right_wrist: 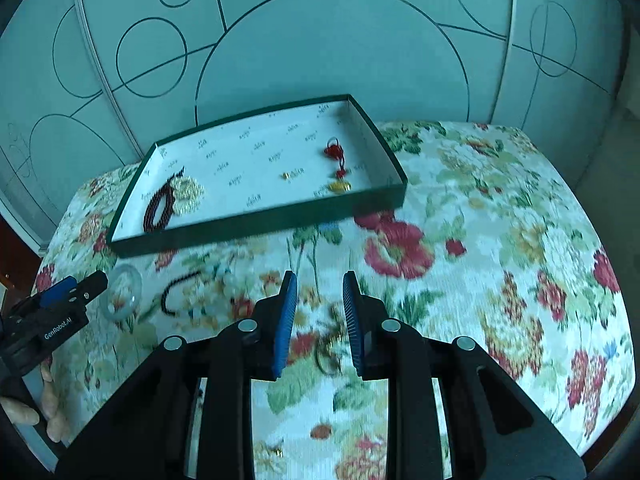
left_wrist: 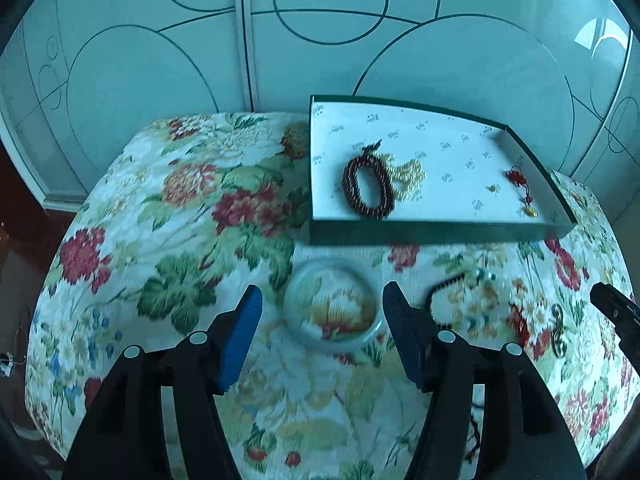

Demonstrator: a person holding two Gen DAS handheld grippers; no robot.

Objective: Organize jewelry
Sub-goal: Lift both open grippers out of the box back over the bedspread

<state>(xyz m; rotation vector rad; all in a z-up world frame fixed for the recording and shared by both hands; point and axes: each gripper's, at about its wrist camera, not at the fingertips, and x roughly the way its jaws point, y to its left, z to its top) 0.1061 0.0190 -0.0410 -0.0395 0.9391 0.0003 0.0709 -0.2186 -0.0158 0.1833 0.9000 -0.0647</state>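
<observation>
A green tray [left_wrist: 432,232] [right_wrist: 256,226] with a white floor holds a dark red bead bracelet [left_wrist: 366,188] [right_wrist: 158,208], a pale gold chain [left_wrist: 410,178] [right_wrist: 188,192], a small gold piece [left_wrist: 493,188] [right_wrist: 286,176] and a red knot charm [left_wrist: 520,184] [right_wrist: 338,160]. On the floral cloth lie a pale jade bangle [left_wrist: 332,306] [right_wrist: 122,286], a dark bead string [left_wrist: 444,292] [right_wrist: 178,294] and a thin ring [left_wrist: 558,330] [right_wrist: 326,354]. My left gripper [left_wrist: 322,300] is open, its jaws on either side of the bangle. My right gripper [right_wrist: 320,288] is open above the ring.
The floral cloth [left_wrist: 180,220] [right_wrist: 500,240] covers a rounded seat with edges falling off left, right and front. A glass cabinet wall [left_wrist: 320,40] stands right behind the tray. The other gripper shows at each view's side edge [left_wrist: 616,312] [right_wrist: 60,300].
</observation>
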